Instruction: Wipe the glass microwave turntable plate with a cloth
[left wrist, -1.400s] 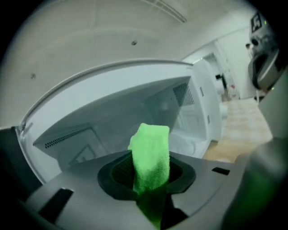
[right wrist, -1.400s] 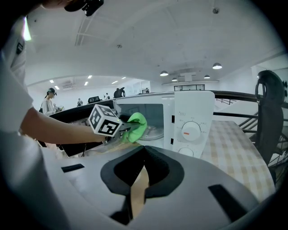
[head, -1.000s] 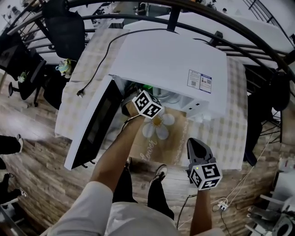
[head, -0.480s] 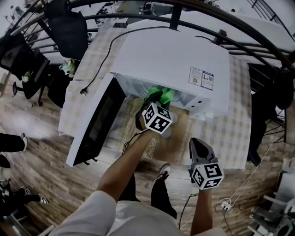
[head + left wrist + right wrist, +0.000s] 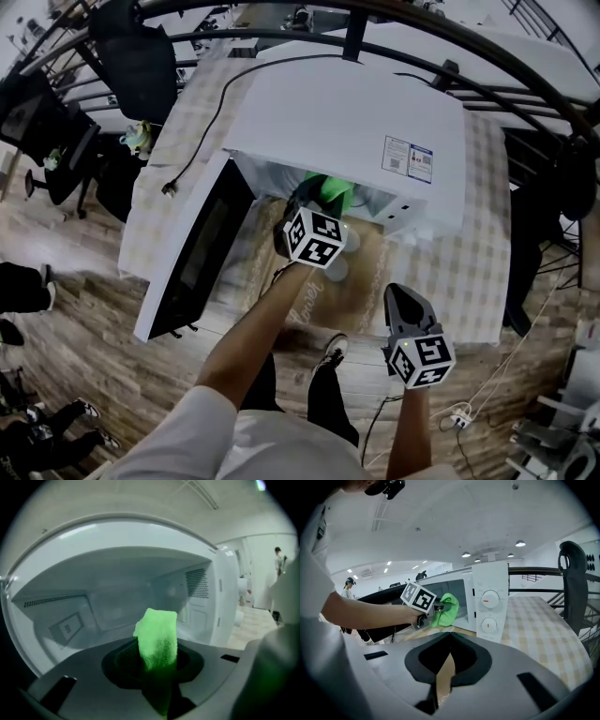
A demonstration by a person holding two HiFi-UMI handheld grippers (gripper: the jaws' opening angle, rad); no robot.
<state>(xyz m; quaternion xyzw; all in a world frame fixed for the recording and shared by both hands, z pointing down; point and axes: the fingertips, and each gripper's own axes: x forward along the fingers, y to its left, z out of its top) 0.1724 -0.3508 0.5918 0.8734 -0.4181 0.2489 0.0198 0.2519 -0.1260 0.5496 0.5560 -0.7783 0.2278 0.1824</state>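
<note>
The white microwave (image 5: 347,122) stands with its door (image 5: 192,253) swung open to the left. My left gripper (image 5: 309,208) is at the mouth of the cavity, shut on a bright green cloth (image 5: 330,192). In the left gripper view the cloth (image 5: 157,639) stands up between the jaws, with the pale cavity wall (image 5: 117,602) behind it. I cannot make out the glass turntable plate in any view. My right gripper (image 5: 403,292) hangs near the table's front edge, jaws together and holding nothing. The right gripper view shows the left gripper (image 5: 440,606) and cloth (image 5: 446,609) beside the control panel (image 5: 490,602).
A tan mat (image 5: 352,281) lies on the checked tablecloth (image 5: 450,272) in front of the microwave. A black power cord (image 5: 202,131) trails off to the left. A dark chair (image 5: 141,56) and curved railing (image 5: 422,56) stand behind. Someone's shoe (image 5: 19,286) is on the wooden floor at the left.
My left gripper has drawn back out of the cavity toward me, bringing the green cloth into view, then eased slightly left. The right gripper has hardly moved.
</note>
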